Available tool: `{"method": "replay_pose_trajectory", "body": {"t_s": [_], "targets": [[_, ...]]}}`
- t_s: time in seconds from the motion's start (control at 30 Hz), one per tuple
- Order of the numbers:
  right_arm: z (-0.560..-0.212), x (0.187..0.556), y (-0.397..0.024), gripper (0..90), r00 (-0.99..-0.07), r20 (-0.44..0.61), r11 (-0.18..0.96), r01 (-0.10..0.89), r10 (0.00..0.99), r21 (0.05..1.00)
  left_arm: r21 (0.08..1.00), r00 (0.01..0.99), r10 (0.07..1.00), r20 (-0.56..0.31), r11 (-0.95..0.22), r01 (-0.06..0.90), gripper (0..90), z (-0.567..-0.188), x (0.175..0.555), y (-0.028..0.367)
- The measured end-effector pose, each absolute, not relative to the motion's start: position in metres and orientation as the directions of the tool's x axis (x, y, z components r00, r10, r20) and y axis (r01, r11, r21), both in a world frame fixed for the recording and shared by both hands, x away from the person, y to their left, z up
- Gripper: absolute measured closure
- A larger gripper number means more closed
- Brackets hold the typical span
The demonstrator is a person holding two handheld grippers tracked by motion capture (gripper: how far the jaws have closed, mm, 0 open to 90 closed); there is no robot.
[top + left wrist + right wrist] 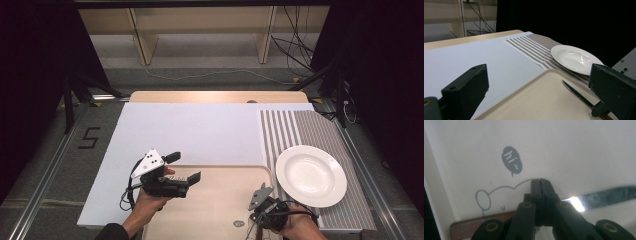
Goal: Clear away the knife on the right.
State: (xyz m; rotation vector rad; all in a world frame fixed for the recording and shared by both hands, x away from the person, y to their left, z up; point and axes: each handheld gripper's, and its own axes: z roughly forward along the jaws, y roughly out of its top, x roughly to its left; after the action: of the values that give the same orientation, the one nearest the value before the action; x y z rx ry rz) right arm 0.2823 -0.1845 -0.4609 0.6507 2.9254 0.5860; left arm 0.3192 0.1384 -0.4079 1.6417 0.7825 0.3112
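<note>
1. Nearest the person, the right gripper was seen low over the near right part of the tray, its jaws pressed together on the knife at the join of blade and handle
2. The knife was laid flat on the tray floor, its brown wooden handle to one side of the jaws and its thin, bright steel blade to the other; it was judged gripped but not yet lifted
3. The left gripper was held over the tray's left edge with its jaws spread wide and nothing between them
4. The tray was seen as a pale, matte, rounded-cornered piece, printed with a small grey "hi" speech bubble
5. Farther right, a round, glossy white plate with a shallow well was set on a striped woven placemat, bare of cutlery
6. The carrying of the knife toward the plate was judged to be left
7. Beyond, a smooth white sheet covered the wooden surface
</note>
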Motion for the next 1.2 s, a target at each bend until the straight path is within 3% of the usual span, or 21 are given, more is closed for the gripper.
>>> {"method": "replay_pose_trajectory", "body": {"t_s": [0.63,1.2], "targets": [[-0.459,0.288,-0.205,90.0,-0.879,0.016,0.814,0.448,0.477,0.368,0.947,0.734,0.643,-0.218,-0.043,0.319,2.8,-0.408,0.319,0.138],[-0.460,0.302,-0.220,89.8,-0.861,-0.052,0.806,0.451,0.506,0.383,0.947,0.735,0.642,-0.217,-0.044,0.318,2.8,-0.408,0.319,0.138]]}}
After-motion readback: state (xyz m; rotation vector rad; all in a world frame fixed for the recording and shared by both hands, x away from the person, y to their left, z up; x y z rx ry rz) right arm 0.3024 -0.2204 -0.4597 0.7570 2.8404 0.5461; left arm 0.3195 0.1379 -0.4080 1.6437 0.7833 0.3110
